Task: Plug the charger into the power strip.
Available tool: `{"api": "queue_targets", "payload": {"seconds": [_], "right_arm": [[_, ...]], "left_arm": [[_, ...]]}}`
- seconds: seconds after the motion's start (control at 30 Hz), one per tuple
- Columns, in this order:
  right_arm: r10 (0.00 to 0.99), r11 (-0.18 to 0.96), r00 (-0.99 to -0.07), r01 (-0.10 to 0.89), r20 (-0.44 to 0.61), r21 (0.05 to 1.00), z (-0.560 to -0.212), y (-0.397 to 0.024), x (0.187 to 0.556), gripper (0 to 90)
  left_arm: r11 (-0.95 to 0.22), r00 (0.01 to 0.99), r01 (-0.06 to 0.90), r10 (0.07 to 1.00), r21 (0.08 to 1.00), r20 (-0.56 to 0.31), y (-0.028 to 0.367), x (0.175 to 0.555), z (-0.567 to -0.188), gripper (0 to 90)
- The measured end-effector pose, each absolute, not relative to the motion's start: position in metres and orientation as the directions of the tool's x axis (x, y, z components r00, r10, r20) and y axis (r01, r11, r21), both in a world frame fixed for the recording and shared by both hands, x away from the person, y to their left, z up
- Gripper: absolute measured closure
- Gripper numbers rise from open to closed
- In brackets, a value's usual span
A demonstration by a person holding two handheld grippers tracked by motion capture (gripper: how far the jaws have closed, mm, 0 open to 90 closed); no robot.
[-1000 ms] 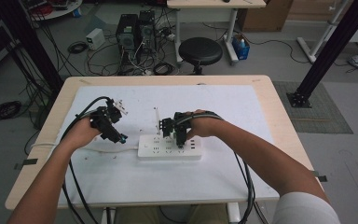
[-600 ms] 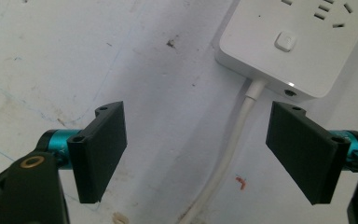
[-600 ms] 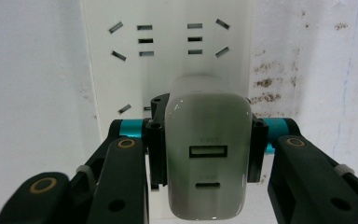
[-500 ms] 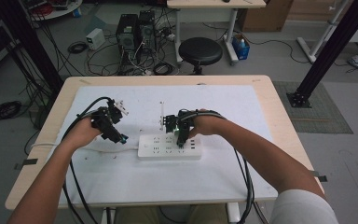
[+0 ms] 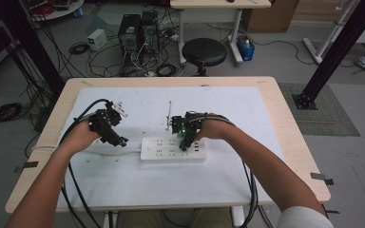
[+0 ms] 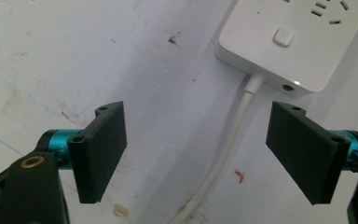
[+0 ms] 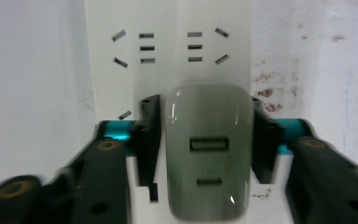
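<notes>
A white power strip (image 5: 171,149) lies on the white mat in the middle of the table. A white USB charger (image 7: 208,149) is plugged into the strip (image 7: 168,46). My right gripper (image 5: 185,141) points down over it, and its jaws have just been opening. In the right gripper view they (image 7: 205,121) flank the charger's sides with a slim gap, so the pads no longer press it. My left gripper (image 5: 119,141) hovers open at the strip's left end. Its jaws (image 6: 198,140) straddle the strip's white cable (image 6: 228,149) below the switch end (image 6: 298,42) without touching it.
The white mat (image 5: 123,180) covers most of the wooden table (image 5: 290,142). A thin pale stick (image 5: 169,116) lies just behind the strip. A black stool (image 5: 204,50) and computer cases (image 5: 135,28) stand on the floor beyond the far edge.
The right hand stays over the strip at nearly the same spot. The left hand has not moved.
</notes>
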State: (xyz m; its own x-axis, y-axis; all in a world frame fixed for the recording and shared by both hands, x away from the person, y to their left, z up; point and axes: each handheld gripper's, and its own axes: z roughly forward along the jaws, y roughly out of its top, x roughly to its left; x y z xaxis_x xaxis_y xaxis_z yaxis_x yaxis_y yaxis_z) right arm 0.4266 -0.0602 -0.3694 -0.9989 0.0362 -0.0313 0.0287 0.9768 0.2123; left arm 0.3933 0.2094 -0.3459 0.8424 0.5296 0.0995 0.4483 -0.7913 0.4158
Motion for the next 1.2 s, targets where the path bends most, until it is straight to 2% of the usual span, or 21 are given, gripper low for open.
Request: {"api": "queue_targets", "payload": {"seconds": [0.03, 0.07, 0.1, 0.13, 0.17, 0.2, 0.23, 0.33, 0.37, 0.4, 0.43, 0.53, 0.6, 0.63, 0.67, 0.8, 0.83, 0.87, 1.1, 1.2], "right_arm": [[0.036, 0.977, -0.999, 0.029, -0.031, 0.212, -0.369, -0.060, 0.427, 40.0], [0.101, 0.960, -0.995, 0.094, -0.011, 0.264, -0.362, -0.068, 0.430, 27.8], [0.101, 0.960, -0.995, 0.094, -0.011, 0.264, -0.362, -0.068, 0.430, 27.8], [0.142, 0.951, -0.990, 0.135, -0.006, 0.278, -0.357, -0.072, 0.431, 23.6], [0.193, 0.924, -0.981, 0.185, 0.010, 0.334, -0.347, -0.082, 0.433, 21.5], [0.193, 0.924, -0.981, 0.185, 0.010, 0.334, -0.347, -0.082, 0.433, 21.5], [0.230, 0.889, -0.972, 0.228, 0.043, 0.398, -0.336, -0.093, 0.436, 20.2], [0.307, 0.839, -0.949, 0.303, 0.066, 0.452, -0.326, -0.103, 0.438, 19.5], [0.307, 0.818, -0.946, 0.317, 0.103, 0.479, -0.319, -0.114, 0.440, 15.1], [0.307, 0.818, -0.946, 0.317, 0.103, 0.479, -0.319, -0.114, 0.440, 15.1], [0.308, 0.816, -0.944, 0.325, 0.117, 0.478, -0.316, -0.118, 0.440, 11.2], [0.313, 0.822, -0.933, 0.359, 0.176, 0.442, -0.312, -0.125, 0.438, 11.1], [0.305, 0.830, -0.937, 0.349, 0.170, 0.435, -0.311, -0.126, 0.437, 11.0], [0.335, 0.826, -0.936, 0.348, 0.110, 0.444, -0.310, -0.125, 0.435, 11.0], [0.379, 0.815, -0.921, 0.378, 0.089, 0.438, -0.309, -0.124, 0.435, 11.0], [0.443, 0.796, -0.896, 0.413, 0.039, 0.443, -0.305, -0.128, 0.436, 10.5], [0.460, 0.788, -0.887, 0.425, 0.033, 0.445, -0.304, -0.129, 0.437, 3.2], [0.472, 0.786, -0.882, 0.428, 0.015, 0.447, -0.303, -0.131, 0.436, 0.7], [0.501, 0.777, -0.865, 0.433, -0.033, 0.458, -0.291, -0.154, 0.426, 0.7], [0.480, 0.801, -0.875, 0.406, -0.068, 0.439, -0.285, -0.162, 0.417, 0.7]], "left_arm": [[-0.795, 0.844, 0.447, 0.527, 0.411, 0.102, 0.210, 0.394, -0.346, 20.3], [-0.792, 0.841, 0.450, 0.531, 0.413, 0.101, 0.211, 0.394, -0.347, 20.3], [-0.789, 0.840, 0.452, 0.534, 0.416, 0.100, 0.211, 0.393, -0.348, 20.3], [-0.790, 0.839, 0.454, 0.534, 0.413, 0.100, 0.212, 0.393, -0.348, 20.3], [-0.784, 0.837, 0.458, 0.539, 0.419, 0.093, 0.212, 0.391, -0.351, 20.3], [-0.784, 0.837, 0.458, 0.539, 0.419, 0.093, 0.212, 0.391, -0.351, 20.3], [-0.782, 0.835, 0.461, 0.542, 0.418, 0.093, 0.213, 0.391, -0.352, 20.3], [-0.787, 0.835, 0.464, 0.541, 0.407, 0.094, 0.215, 0.390, -0.353, 20.3], [-0.780, 0.831, 0.470, 0.549, 0.413, 0.089, 0.216, 0.390, -0.355, 20.3], [-0.780, 0.831, 0.470, 0.549, 0.413, 0.089, 0.216, 0.390, -0.355, 20.3], [-0.783, 0.834, 0.468, 0.545, 0.410, 0.089, 0.216, 0.390, -0.354, 20.3], [-0.784, 0.835, 0.465, 0.543, 0.412, 0.090, 0.216, 0.390, -0.354, 20.3], [-0.782, 0.834, 0.467, 0.545, 0.412, 0.089, 0.214, 0.389, -0.354, 20.3], [-0.787, 0.838, 0.462, 0.539, 0.408, 0.090, 0.214, 0.389, -0.353, 20.3], [-0.791, 0.841, 0.458, 0.534, 0.406, 0.091, 0.214, 0.388, -0.353, 20.3], [-0.788, 0.840, 0.458, 0.535, 0.410, 0.088, 0.212, 0.385, -0.352, 20.3], [-0.791, 0.843, 0.454, 0.530, 0.410, 0.090, 0.212, 0.385, -0.352, 20.3], [-0.785, 0.839, 0.459, 0.537, 0.415, 0.087, 0.212, 0.384, -0.352, 20.3], [-0.795, 0.844, 0.453, 0.529, 0.404, 0.094, 0.214, 0.382, -0.350, 20.3], [-0.790, 0.840, 0.453, 0.533, 0.412, 0.098, 0.214, 0.382, -0.348, 20.3]]}}
